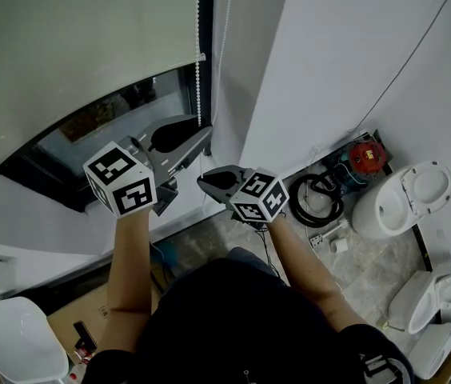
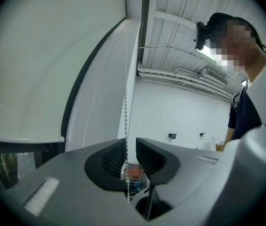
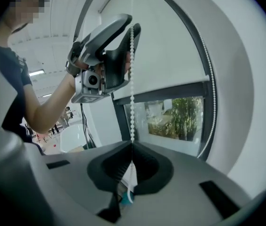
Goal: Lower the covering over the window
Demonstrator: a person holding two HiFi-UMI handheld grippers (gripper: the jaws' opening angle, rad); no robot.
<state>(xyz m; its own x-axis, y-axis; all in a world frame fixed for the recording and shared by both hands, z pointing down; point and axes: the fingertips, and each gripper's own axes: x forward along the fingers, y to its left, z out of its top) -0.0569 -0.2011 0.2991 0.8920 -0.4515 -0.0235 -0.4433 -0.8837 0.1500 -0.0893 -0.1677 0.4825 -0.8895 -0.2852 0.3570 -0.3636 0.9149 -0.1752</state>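
Vertical bead chain point(image 3: 132, 79), long axis up-down, loose inside narrow-gapped left tool point(image 2: 131, 143), pinched tight in right tool point(image 3: 132, 145).

Two grippers, a left gripper point(image 1: 200, 134) and a right gripper point(image 1: 206, 181). One blind point(image 1: 73, 46), one window point(image 1: 113, 122), one bead chain point(image 1: 198, 70). Two toilets plainly seen, an upper toilet point(image 1: 393, 202) and a lower toilet point(image 1: 441, 290). One white chair point(image 1: 17, 342). One coil of black hose point(image 1: 317, 198).

The head view looks steeply down on the left gripper point(image 1: 201, 130) and right gripper point(image 1: 207, 182) by the window point(image 1: 105, 122). Each gripper view looks closely along its jaws up the cord point(image 2: 126, 112); both share the blind point(image 2: 53, 55)
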